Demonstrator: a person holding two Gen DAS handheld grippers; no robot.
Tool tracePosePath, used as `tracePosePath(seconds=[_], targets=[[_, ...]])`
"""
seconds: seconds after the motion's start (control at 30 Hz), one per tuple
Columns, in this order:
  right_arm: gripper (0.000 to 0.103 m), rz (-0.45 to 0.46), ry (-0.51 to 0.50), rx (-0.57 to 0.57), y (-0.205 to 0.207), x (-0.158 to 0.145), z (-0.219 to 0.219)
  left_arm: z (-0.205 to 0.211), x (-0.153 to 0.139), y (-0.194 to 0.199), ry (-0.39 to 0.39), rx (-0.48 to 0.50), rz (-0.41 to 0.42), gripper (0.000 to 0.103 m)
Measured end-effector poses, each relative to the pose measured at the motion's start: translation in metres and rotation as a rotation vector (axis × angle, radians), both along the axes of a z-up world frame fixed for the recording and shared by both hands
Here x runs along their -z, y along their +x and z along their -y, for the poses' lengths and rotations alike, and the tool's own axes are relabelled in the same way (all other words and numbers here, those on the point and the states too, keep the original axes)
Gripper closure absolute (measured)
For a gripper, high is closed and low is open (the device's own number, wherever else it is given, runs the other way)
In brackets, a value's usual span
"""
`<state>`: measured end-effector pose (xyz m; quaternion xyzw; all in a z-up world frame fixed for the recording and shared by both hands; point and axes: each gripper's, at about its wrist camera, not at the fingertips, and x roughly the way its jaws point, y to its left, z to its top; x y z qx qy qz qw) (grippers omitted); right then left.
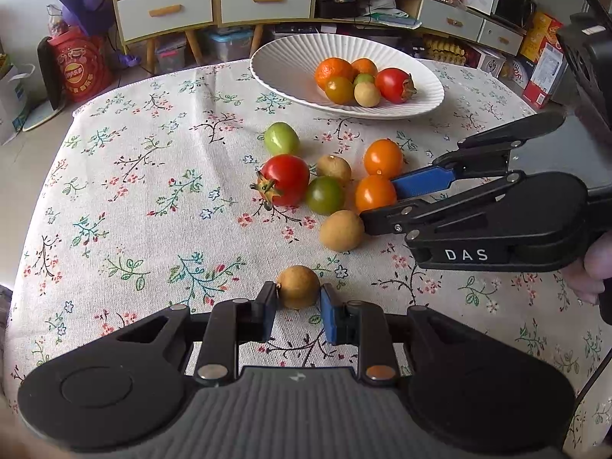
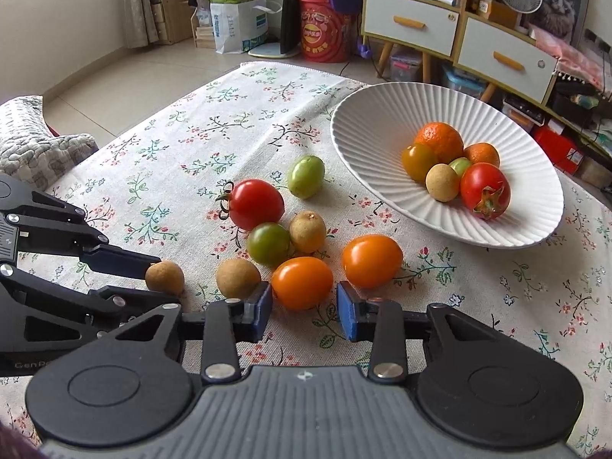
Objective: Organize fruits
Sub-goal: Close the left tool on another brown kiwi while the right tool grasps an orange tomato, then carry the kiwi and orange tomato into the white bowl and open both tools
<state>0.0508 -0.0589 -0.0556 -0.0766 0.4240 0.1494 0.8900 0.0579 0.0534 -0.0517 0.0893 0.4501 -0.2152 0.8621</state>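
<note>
Nearest to me, my left tongs [image 1: 298, 308] are clenched on a brown longan [image 1: 298, 286] that rests on the desk [image 1: 134, 199], one pad pressed to each side. My right tongs [image 2: 305, 308] straddle an orange tomato [image 2: 302, 282]: the left pad touches it, while the right pad stands just clear of it, so nothing is grasped there. In the left view these right tongs [image 1: 386, 201] reach in from the right, with a second longan [image 1: 341, 229] just beside the lower finger.

Behind these lies the loose cluster on the flowered cloth: another orange tomato [image 2: 372, 261], a dark green tomato [image 2: 267, 243], a third longan [image 2: 307, 231] and a red tomato [image 2: 256, 204] with its calyx, all close together. A pale green fruit [image 2: 306, 176] sits slightly apart, farther back.

Farthest, the white ribbed bowl [image 2: 367, 122] holds two tangerines [image 2: 440, 141], a red tomato, a longan and two greenish fruits.
</note>
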Motion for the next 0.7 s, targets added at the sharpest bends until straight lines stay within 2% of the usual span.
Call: tracePosePath(seconds=[0.33, 0.5, 0.7], targets=[[0.073, 0.009, 0.026, 0.005, -0.006, -0.009, 0.01, 0.002, -0.006, 0.001, -0.019, 0.001, 0.03, 0.089], [0.073, 0.049, 0.052, 0.028, -0.008, -0.026, 0.017, 0.0, -0.013, 0.005, -0.052, -0.046, 0.027, 0.089], [0.073, 0.1, 0.092, 0.066, -0.008, -0.044, 0.032, 0.013, -0.022, 0.013, -0.062, -0.05, 0.05, 0.089]])
